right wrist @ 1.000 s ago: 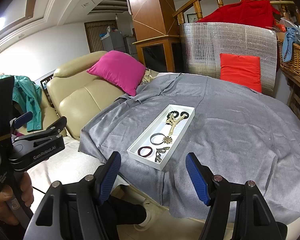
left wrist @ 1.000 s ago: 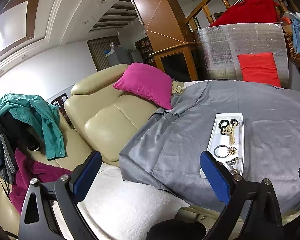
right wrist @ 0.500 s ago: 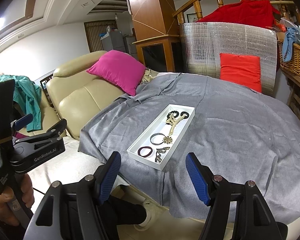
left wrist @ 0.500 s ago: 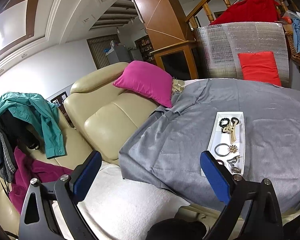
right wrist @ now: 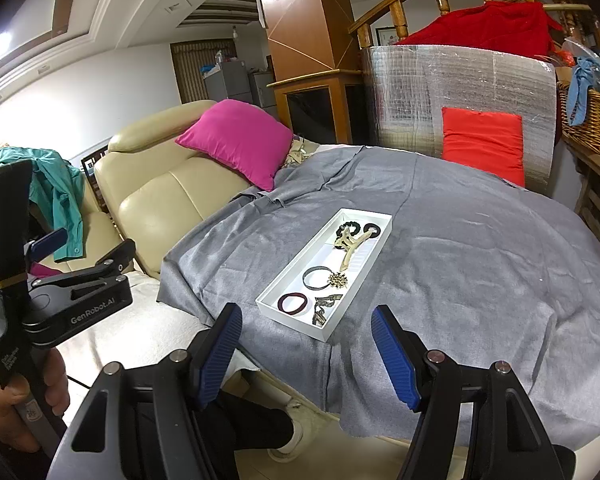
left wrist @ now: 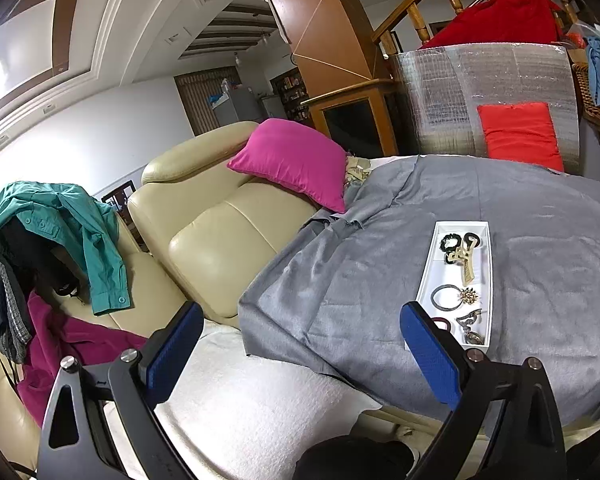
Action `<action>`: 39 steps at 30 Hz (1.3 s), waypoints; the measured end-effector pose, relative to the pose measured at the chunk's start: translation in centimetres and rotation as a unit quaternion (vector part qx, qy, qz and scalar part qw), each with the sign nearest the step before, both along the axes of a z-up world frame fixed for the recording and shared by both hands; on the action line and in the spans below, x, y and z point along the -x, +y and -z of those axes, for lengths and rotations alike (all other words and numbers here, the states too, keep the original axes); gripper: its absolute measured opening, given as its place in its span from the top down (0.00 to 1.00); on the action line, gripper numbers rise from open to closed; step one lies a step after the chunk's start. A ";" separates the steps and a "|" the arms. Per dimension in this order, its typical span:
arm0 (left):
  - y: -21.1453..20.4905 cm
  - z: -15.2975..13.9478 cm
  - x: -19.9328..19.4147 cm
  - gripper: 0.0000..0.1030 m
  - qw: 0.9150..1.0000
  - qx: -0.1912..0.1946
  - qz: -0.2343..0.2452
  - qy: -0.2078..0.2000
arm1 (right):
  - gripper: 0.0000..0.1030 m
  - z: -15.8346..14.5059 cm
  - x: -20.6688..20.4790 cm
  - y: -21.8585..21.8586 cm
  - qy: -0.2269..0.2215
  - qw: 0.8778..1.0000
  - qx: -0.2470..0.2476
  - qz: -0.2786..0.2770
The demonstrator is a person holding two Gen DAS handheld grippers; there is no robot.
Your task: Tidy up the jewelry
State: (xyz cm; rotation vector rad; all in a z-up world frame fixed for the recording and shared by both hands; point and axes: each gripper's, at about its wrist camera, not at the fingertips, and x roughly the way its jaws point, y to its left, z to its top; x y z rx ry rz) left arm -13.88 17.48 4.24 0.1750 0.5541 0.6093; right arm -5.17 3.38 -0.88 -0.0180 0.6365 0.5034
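Note:
A white rectangular tray (right wrist: 284,286) lies on the grey cloth of the round table; it also shows in the left wrist view (left wrist: 427,276). In it are black hair ties (right wrist: 370,229), a beige claw clip (right wrist: 350,246), a grey ring with a gold flower brooch (right wrist: 337,280), a maroon hair tie (right wrist: 292,304) and a dark metal clip (right wrist: 325,307). My right gripper (right wrist: 306,350) is open and empty, held just short of the tray's near end. My left gripper (left wrist: 300,354) is open and empty, left of the tray, over the table edge and sofa.
A cream sofa (left wrist: 220,236) with a pink cushion (left wrist: 292,160) stands left of the table. Clothes (left wrist: 60,232) hang over the sofa arm. A red cushion (right wrist: 482,140) leans on a silver panel behind the table. A wicker basket (right wrist: 592,116) stands at the right.
The left wrist view has shifted slightly; the tray sits a little lower and nearer in it. The right gripper has hardly moved. Both stay open.

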 end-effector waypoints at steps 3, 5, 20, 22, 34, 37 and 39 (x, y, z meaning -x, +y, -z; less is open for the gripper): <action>0.0 0.0 0.1 0.04 1.000 0.000 0.000 0.000 | 0.31 0.0 0.0 0.0 0.000 1.000 0.000 0.000; 0.0 0.0 0.1 0.04 1.000 0.000 -0.001 0.001 | 0.31 0.0 0.0 0.0 -0.001 1.000 0.000 0.000; -0.1 0.0 0.3 0.04 1.000 0.002 -0.005 0.001 | 0.31 -0.4 -0.2 0.5 -0.009 1.000 -0.001 -0.002; 0.0 0.1 0.3 0.04 1.000 0.002 -0.006 0.002 | 0.31 -0.6 -0.3 0.7 -0.013 1.000 0.002 0.001; 1.9 0.2 0.3 0.04 1.000 0.014 -0.017 0.000 | 0.31 -1.0 -1.2 2.2 -0.011 1.000 0.004 0.004; 2.4 0.4 0.4 0.04 1.000 0.018 -0.019 -0.001 | 0.31 -1.0 -1.2 2.6 -0.012 1.000 0.006 0.003; 2.7 0.5 0.4 0.04 1.000 0.020 -0.018 0.000 | 0.31 -1.1 -1.3 2.9 -0.012 1.000 0.007 0.002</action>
